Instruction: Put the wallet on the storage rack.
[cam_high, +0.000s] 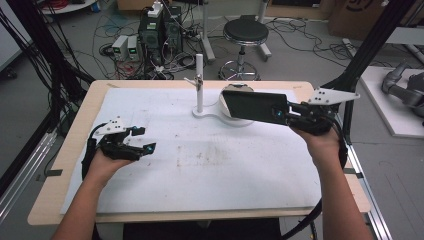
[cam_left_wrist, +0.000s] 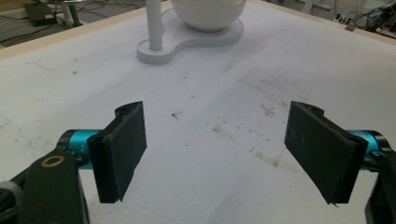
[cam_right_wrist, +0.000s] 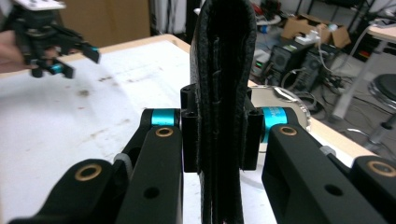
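My right gripper (cam_high: 281, 114) is shut on one end of a flat black stitched case (cam_high: 254, 106) and holds it in the air over the back right of the table. In the right gripper view the case (cam_right_wrist: 223, 70) stands edge-on between the pads. Just beyond it is a white stand (cam_high: 209, 116) with an upright post (cam_high: 199, 82) and a round white dish (cam_high: 235, 90). My left gripper (cam_high: 145, 139) hovers low over the left of the white mat, open, with nothing between its pads (cam_left_wrist: 123, 149). The left gripper (cam_right_wrist: 65, 58) shows far off in the right gripper view too.
A white mat (cam_high: 200, 165) covers most of the wooden table (cam_high: 75, 135). The stand's base (cam_left_wrist: 187, 39) and dish (cam_left_wrist: 208, 14) lie ahead of the left gripper. Beyond the table are a stool (cam_high: 245, 35), computers (cam_high: 160, 30) and floor cables. A black frame post (cam_high: 362, 55) rises at right.
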